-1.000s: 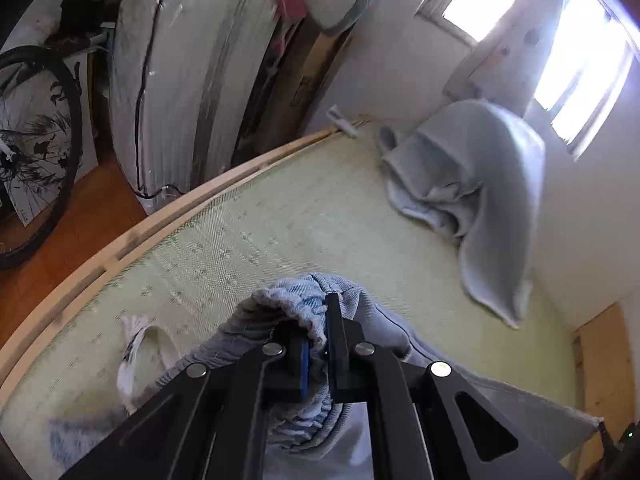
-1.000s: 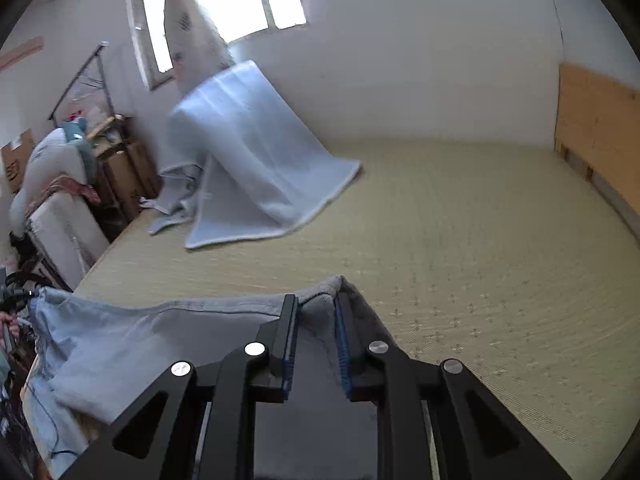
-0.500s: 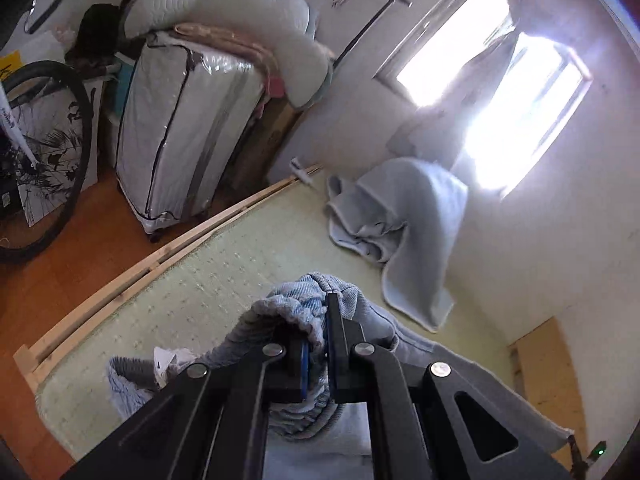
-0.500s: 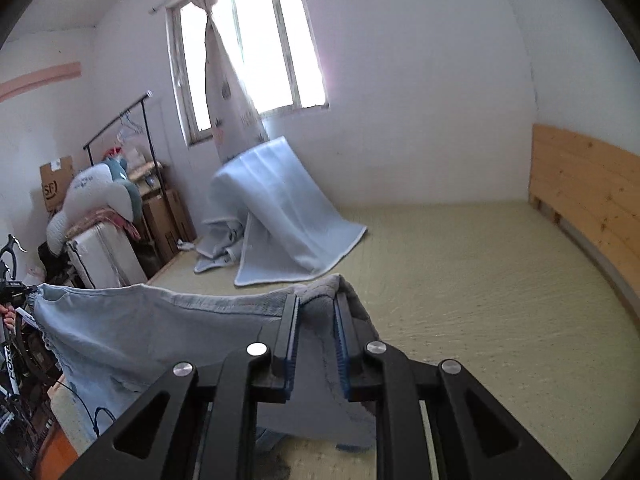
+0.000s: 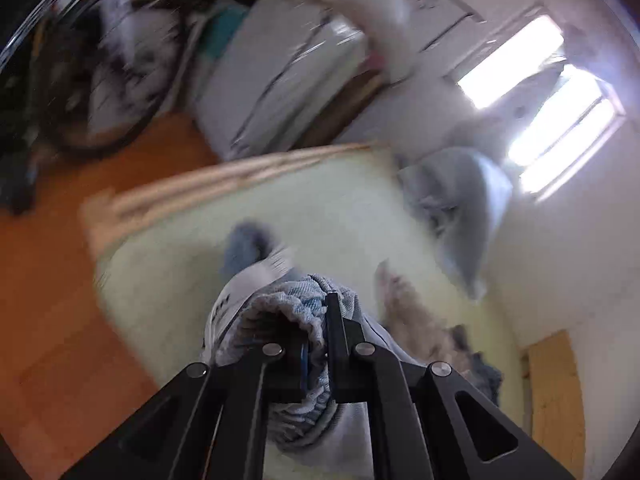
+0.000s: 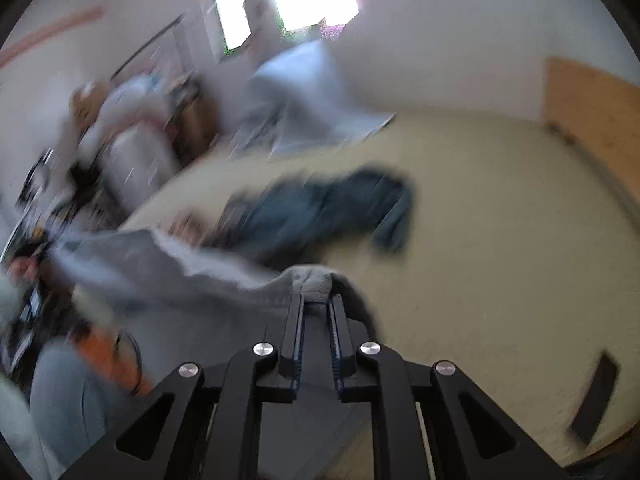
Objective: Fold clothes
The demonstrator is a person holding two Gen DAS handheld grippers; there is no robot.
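Light denim garment [image 5: 296, 312] is clamped at bunched waistband by left gripper [image 5: 318, 336] and at edge by right gripper [image 6: 316, 312], above the bed [image 6: 480, 240].

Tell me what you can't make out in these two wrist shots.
- Left wrist view: the clutter past the bed is motion-smeared; the tan garment is too blurred to identify.
- Right wrist view: the dark garment is blurred; the jeans run under the right gripper, lower part hidden.
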